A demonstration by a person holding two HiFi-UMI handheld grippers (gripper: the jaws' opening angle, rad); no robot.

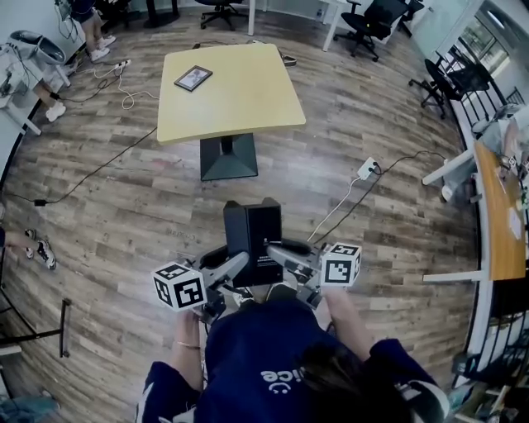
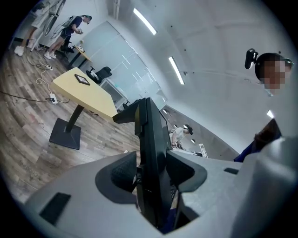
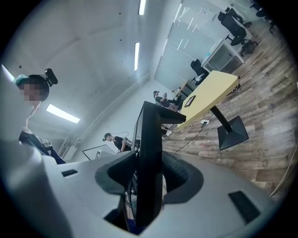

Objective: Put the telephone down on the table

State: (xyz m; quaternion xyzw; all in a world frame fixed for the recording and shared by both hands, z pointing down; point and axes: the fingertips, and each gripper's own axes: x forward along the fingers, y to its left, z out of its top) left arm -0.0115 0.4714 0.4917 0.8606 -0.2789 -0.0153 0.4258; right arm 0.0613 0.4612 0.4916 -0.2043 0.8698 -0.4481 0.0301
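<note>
I carry a black desk telephone [image 1: 252,235] upright in front of my body, above the wooden floor. My left gripper [image 1: 238,266] is shut on its left side and my right gripper [image 1: 274,250] is shut on its right side. In the left gripper view the telephone [image 2: 151,144] stands edge-on between the pads of that gripper [image 2: 151,173]. The right gripper view shows the same grip, with the telephone [image 3: 150,148] clamped in that gripper [image 3: 149,175]. The yellow table [image 1: 240,99] stands a few steps ahead.
A dark framed tablet [image 1: 193,78] lies near the table's far left corner. The table's black foot [image 1: 227,159] sits on the floor. A power strip [image 1: 367,168] and cables lie to the right. Office chairs [image 1: 376,16] and a long desk [image 1: 498,206] line the room's right side.
</note>
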